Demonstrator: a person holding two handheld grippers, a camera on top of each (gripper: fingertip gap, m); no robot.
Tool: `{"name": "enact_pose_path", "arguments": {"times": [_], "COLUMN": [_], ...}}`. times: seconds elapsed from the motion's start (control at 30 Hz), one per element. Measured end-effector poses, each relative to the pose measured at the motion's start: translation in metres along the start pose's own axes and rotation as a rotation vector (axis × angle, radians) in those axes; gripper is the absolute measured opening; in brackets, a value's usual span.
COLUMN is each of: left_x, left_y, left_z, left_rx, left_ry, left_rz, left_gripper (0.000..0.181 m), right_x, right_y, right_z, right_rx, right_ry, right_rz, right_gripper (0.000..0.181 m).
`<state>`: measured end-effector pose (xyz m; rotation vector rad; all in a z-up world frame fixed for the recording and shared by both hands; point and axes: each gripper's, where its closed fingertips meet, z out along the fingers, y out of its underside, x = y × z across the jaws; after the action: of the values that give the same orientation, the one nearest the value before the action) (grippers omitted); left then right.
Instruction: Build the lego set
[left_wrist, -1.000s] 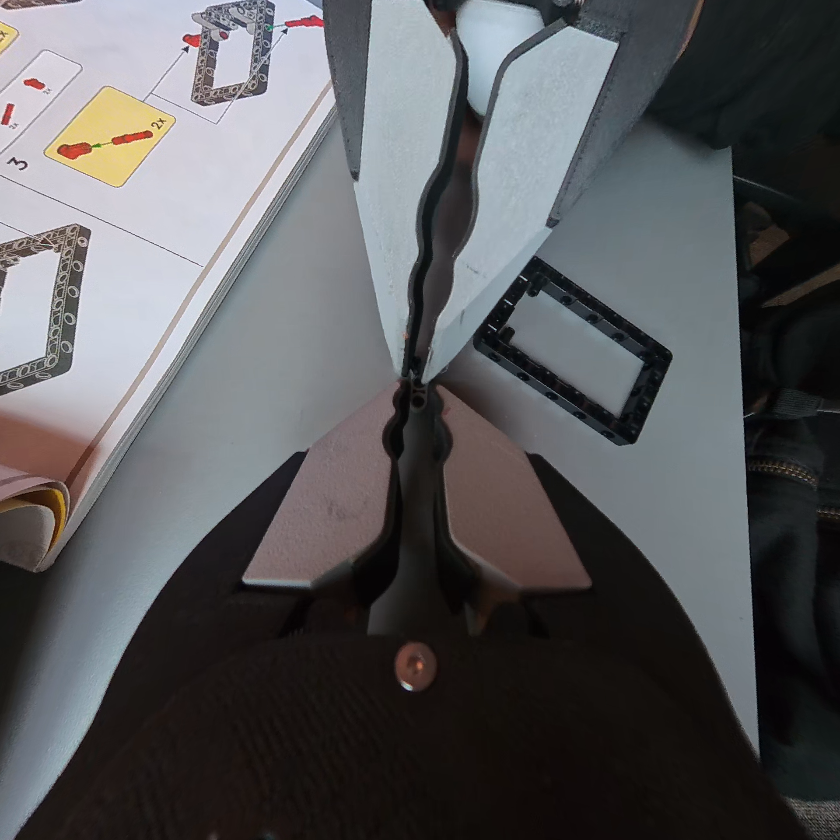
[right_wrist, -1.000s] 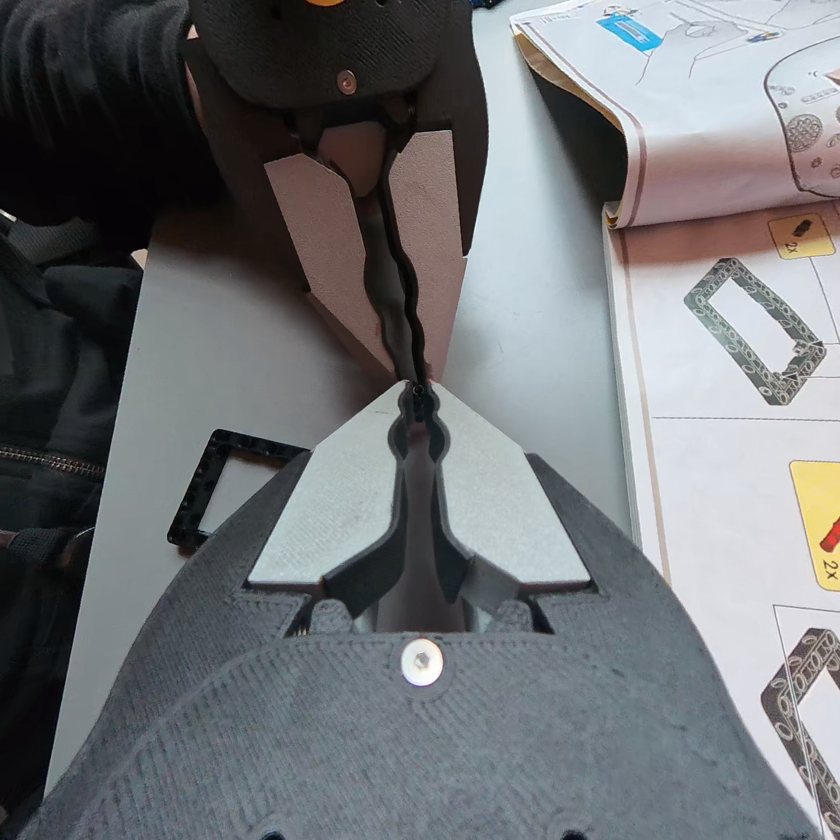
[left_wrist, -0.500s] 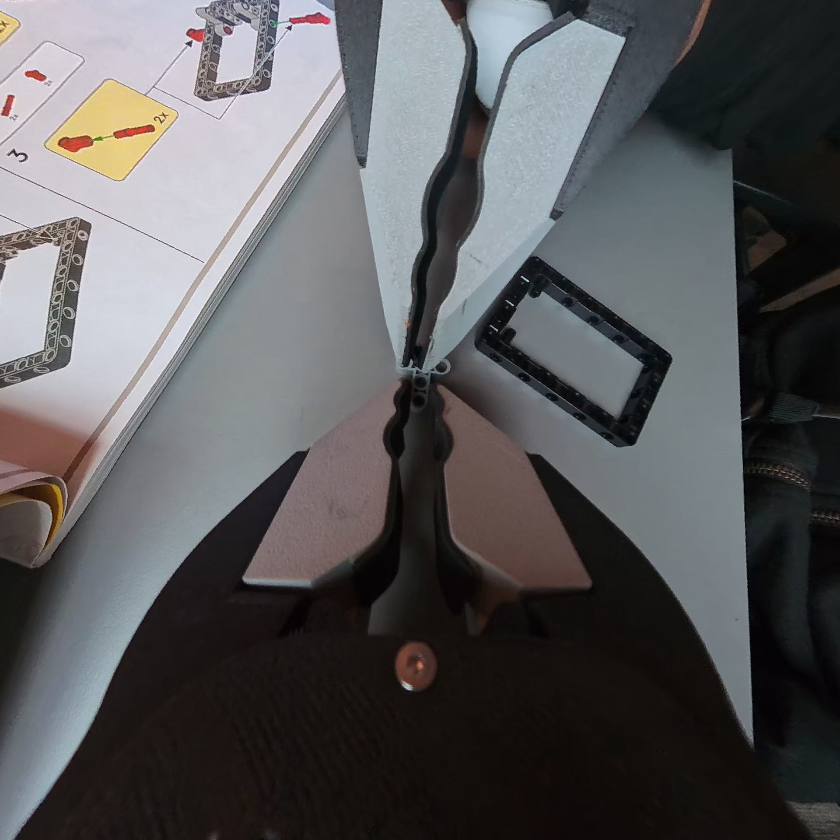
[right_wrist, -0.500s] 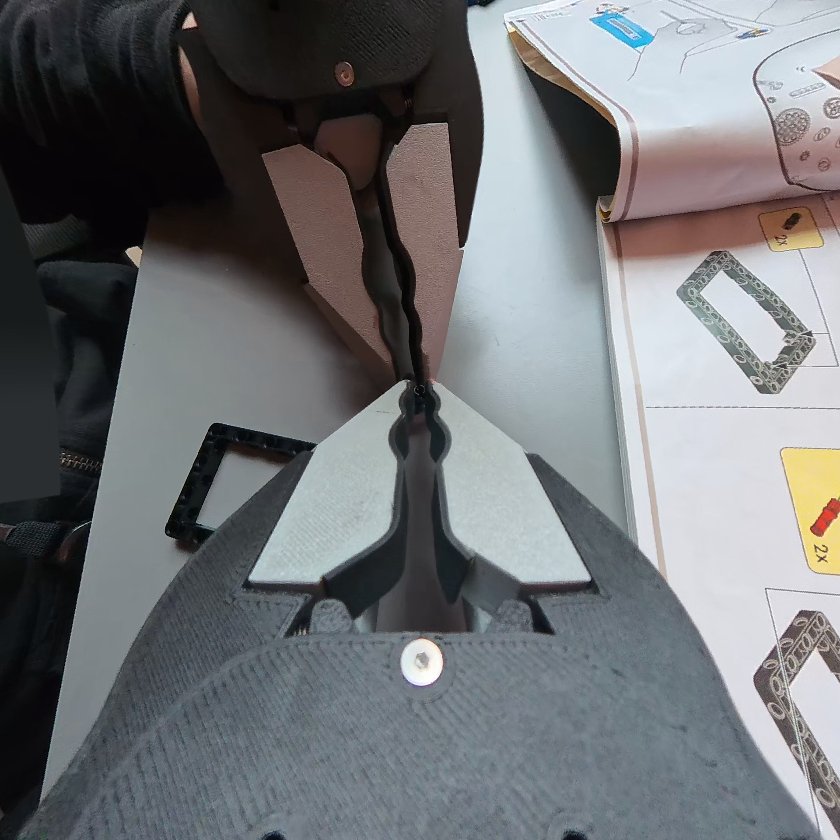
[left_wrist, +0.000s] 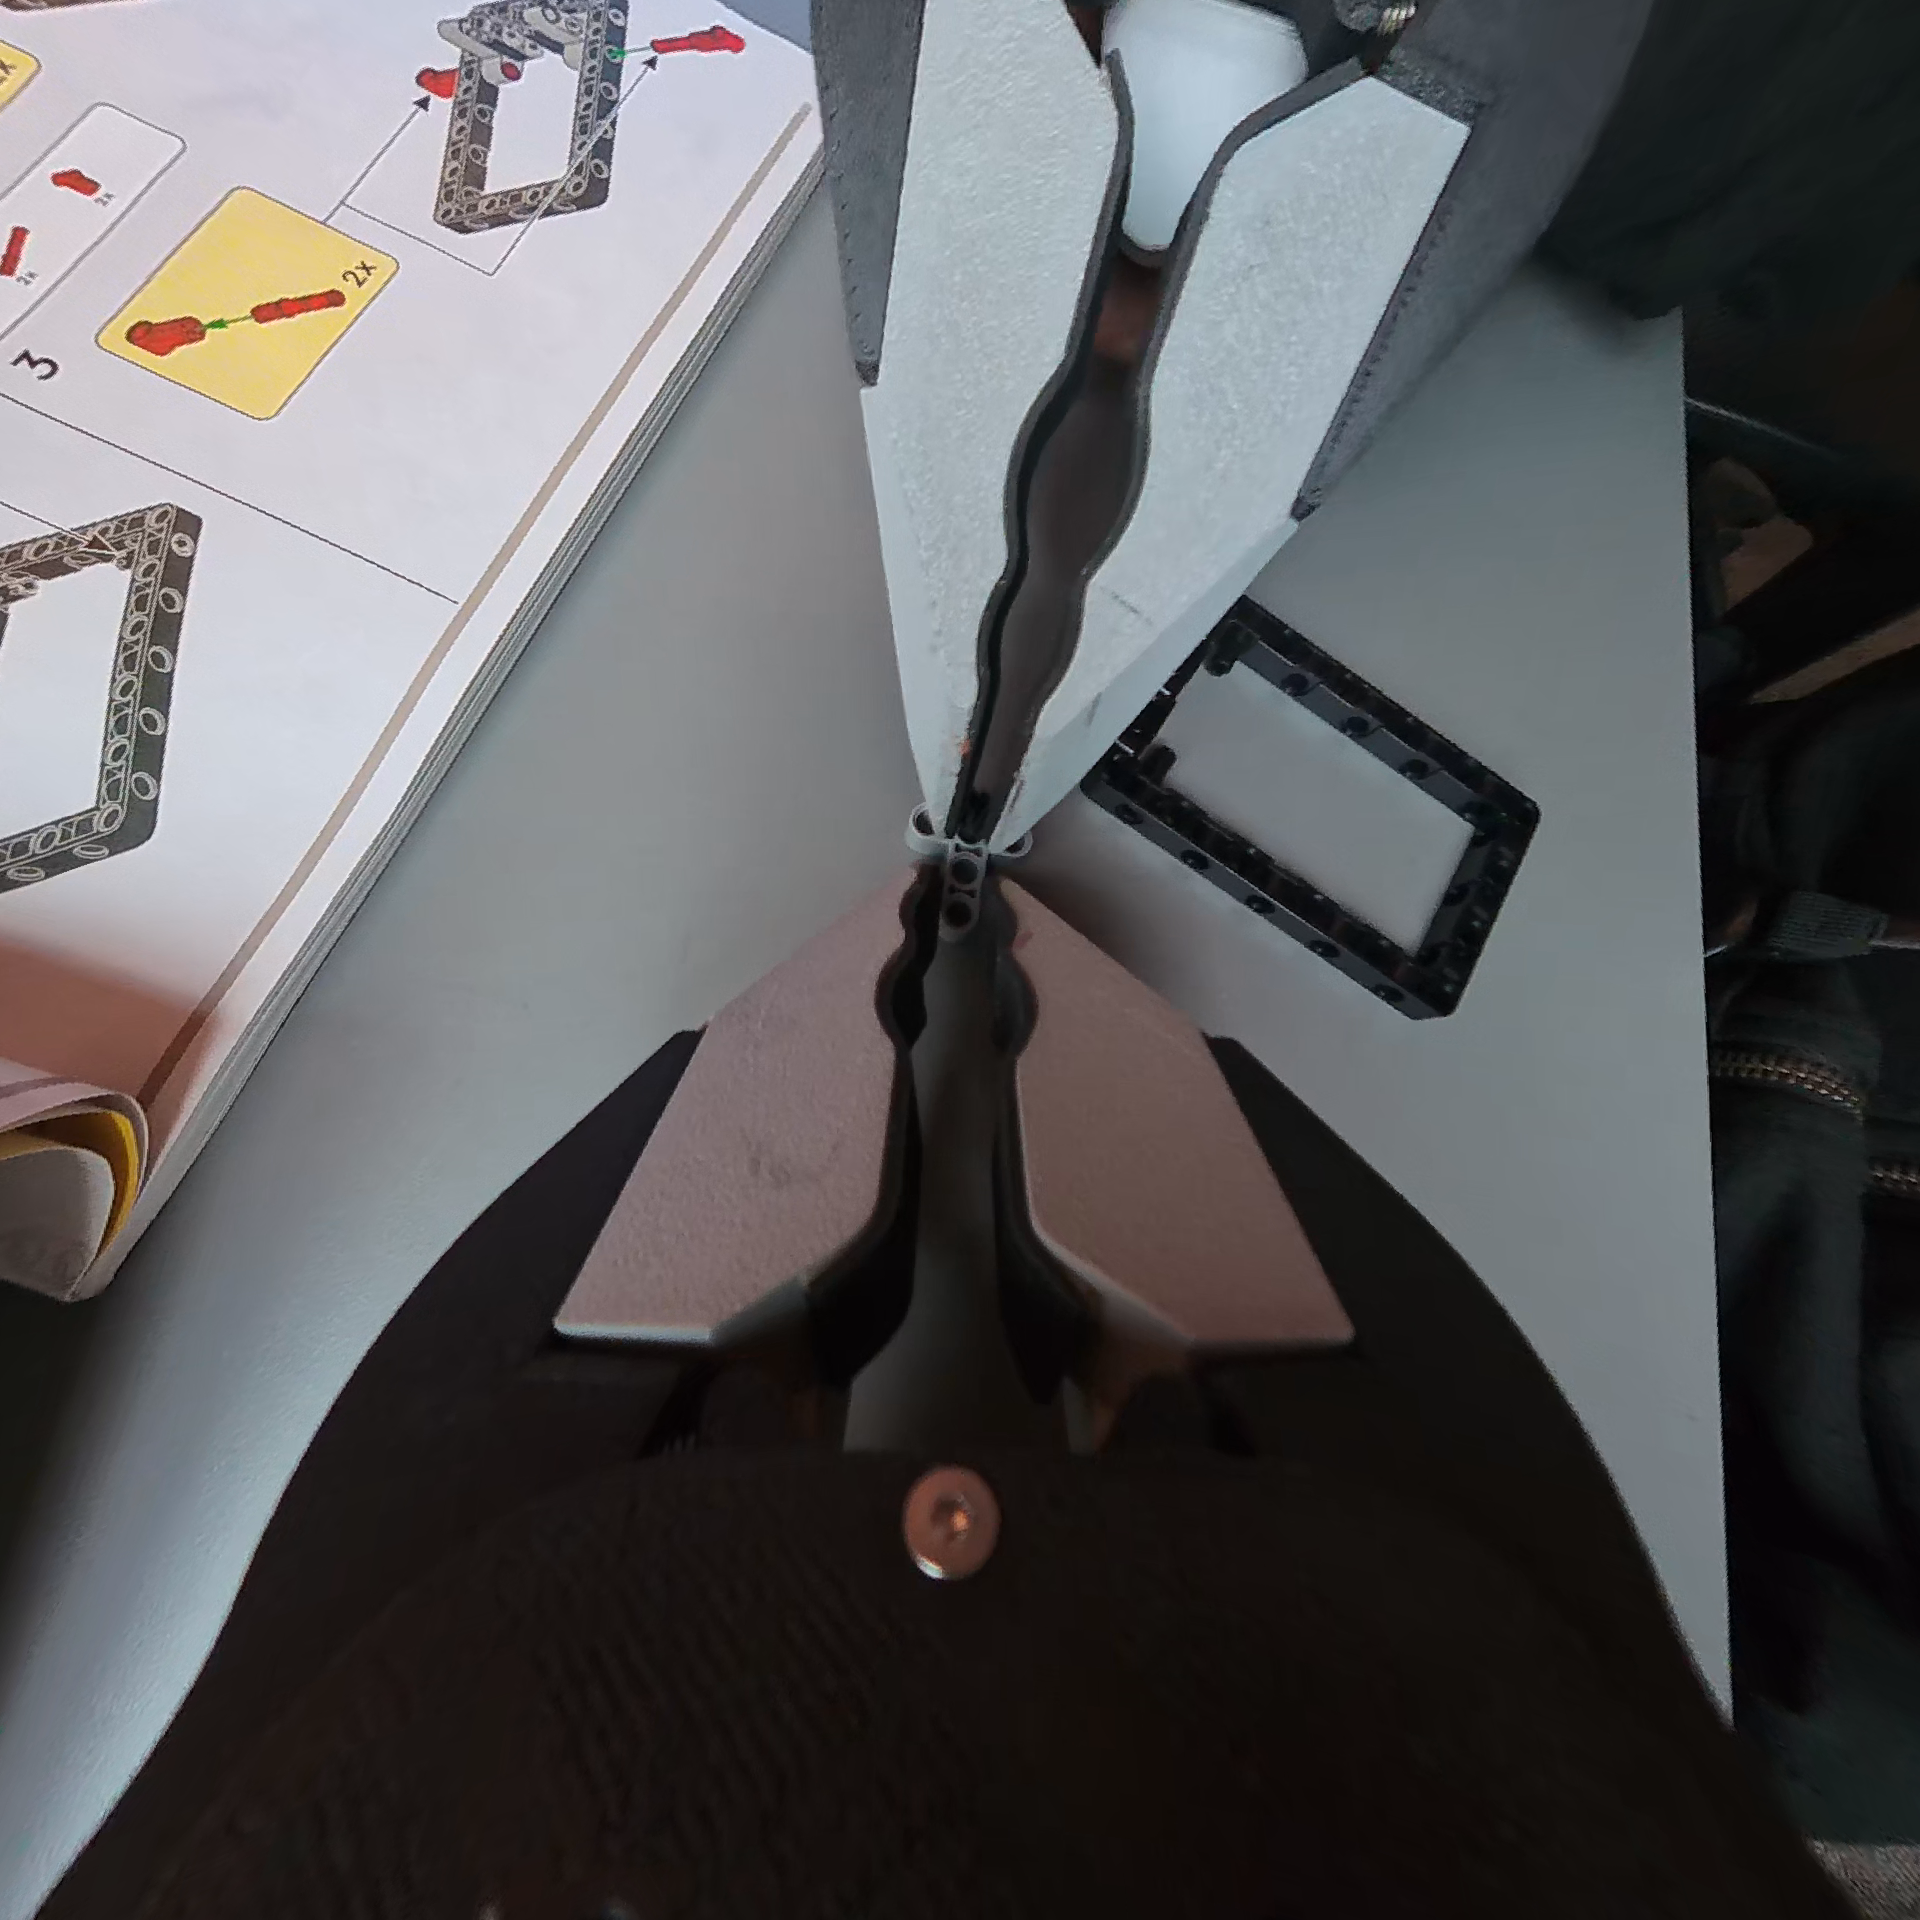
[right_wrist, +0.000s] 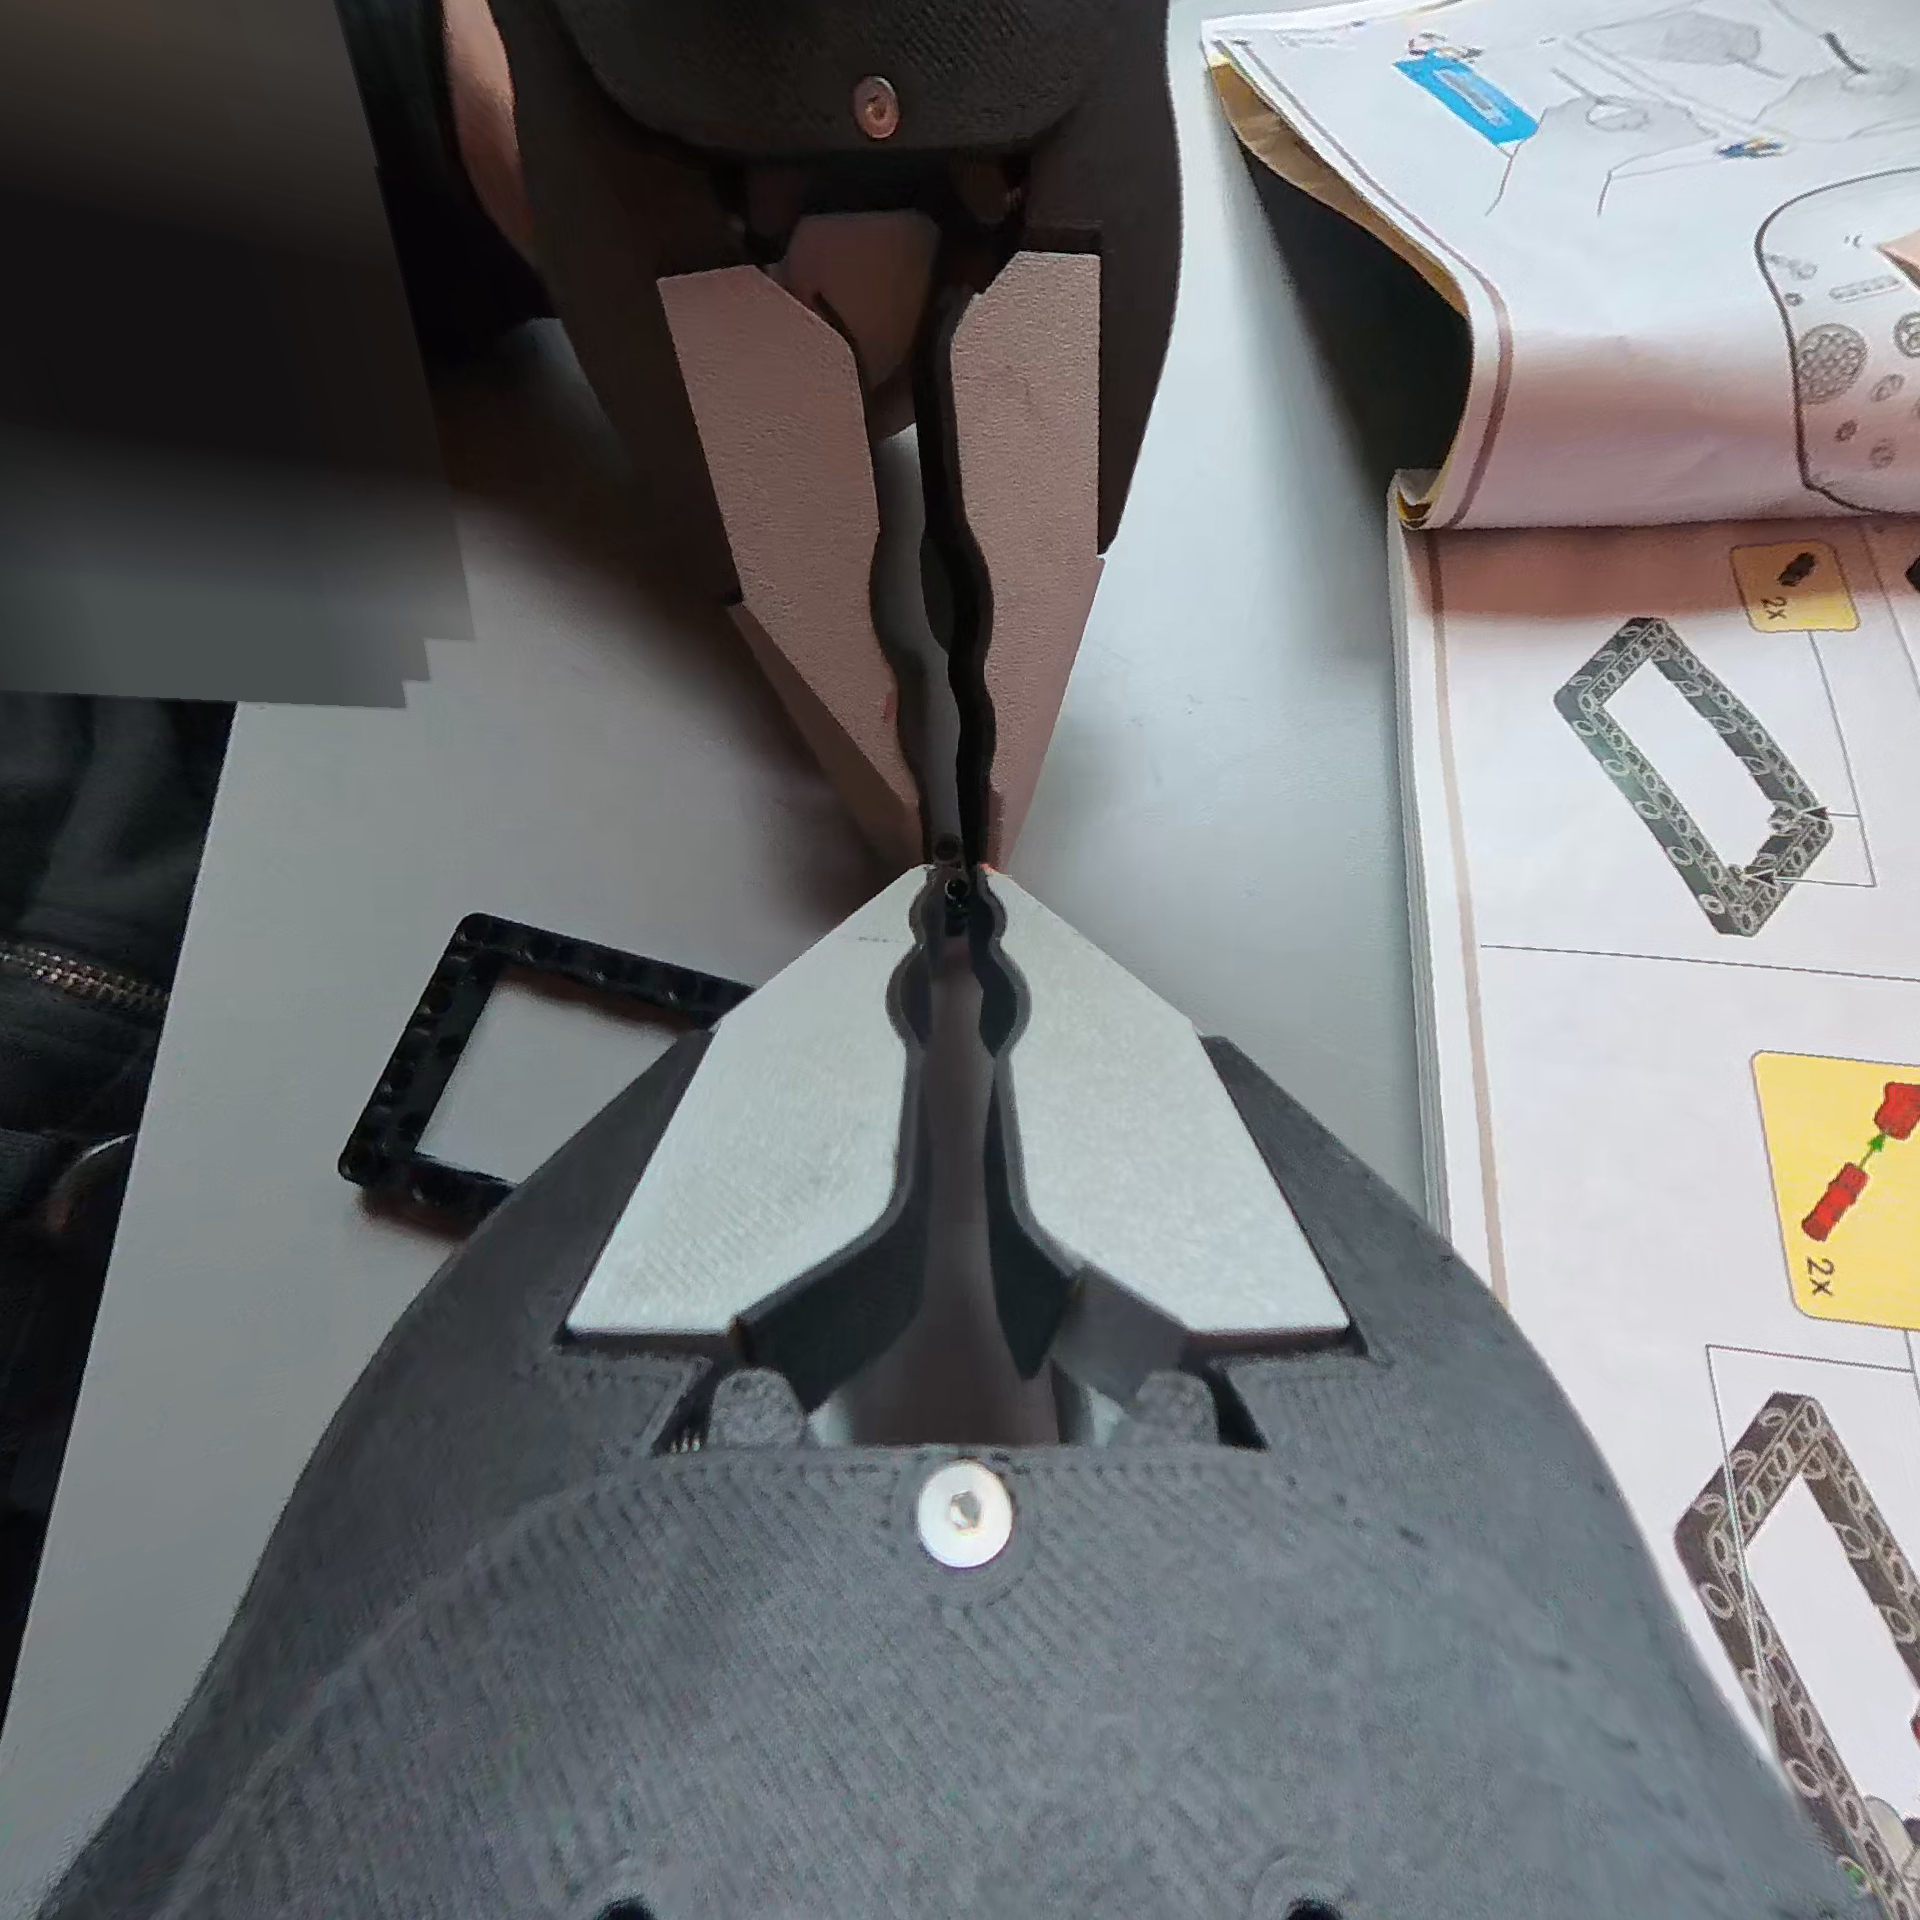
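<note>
Grey plastic sits at the centre of it all — a small light-grey connector (left_wrist: 964, 878) with round holes, pinched at the tips of my left gripper (left_wrist: 961, 914), which is closed narrow on it. My right gripper (right_wrist: 961, 894) meets it tip to tip, also nearly closed, and appears to hold a small black pin (right_wrist: 954, 891); I judge I am pressing the pin into the connector, though the joint is too small to tell whether it is seated.

Just beside the grippers lies the black rectangular frame (left_wrist: 1314, 816), flat on the grey table (left_wrist: 623, 831) and untouched by either gripper. I cannot see any part fitted to it yet.

Farther out, the instruction booklet (left_wrist: 312, 416) lies open at pages showing the same frame with red pins going in. Judging from that, the build is at its very start — one sub-part in hand, the frame bare, nearly everything left to do.
</note>
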<state>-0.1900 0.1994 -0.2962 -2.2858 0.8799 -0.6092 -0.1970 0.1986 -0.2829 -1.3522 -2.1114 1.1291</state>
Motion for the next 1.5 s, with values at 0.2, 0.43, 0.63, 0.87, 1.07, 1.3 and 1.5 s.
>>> {"name": "enact_pose_path", "arguments": {"times": [0.2,0.43,0.63,0.87,1.07,1.3,1.5], "left_x": [0.002,0.003,0.003,0.004,0.004,0.004,0.004], "left_y": [-0.001,0.0,-0.001,-0.001,-0.001,-0.001,-0.002], "left_z": [0.001,0.001,0.002,0.002,0.002,0.002,0.002], "left_rx": [-0.001,-0.002,0.001,0.001,0.001,0.001,0.001], "left_ry": [0.005,-0.003,-0.007,0.004,0.0,-0.006,-0.005], "left_rz": [0.005,0.011,0.019,0.01,0.013,0.02,0.019], "left_gripper": [0.006,0.006,0.006,0.006,0.006,0.006,0.006], "right_x": [-0.003,-0.003,-0.002,-0.002,-0.002,-0.002,0.0], "right_y": [0.002,0.003,0.006,-0.011,-0.022,-0.009,-0.001], "right_z": [-0.002,0.002,0.001,-0.007,-0.016,-0.007,-0.009], "right_rx": [-0.002,-0.037,-0.035,0.073,0.1,0.004,-0.038], "right_ry": [0.019,0.051,-0.05,-0.08,-0.017,0.027,0.043], "right_rz": [-0.103,-0.25,-0.12,-0.041,-0.12,-0.193,-0.209], "right_gripper": [0.001,0.0,0.002,0.02,0.0,0.0,0.0]}}
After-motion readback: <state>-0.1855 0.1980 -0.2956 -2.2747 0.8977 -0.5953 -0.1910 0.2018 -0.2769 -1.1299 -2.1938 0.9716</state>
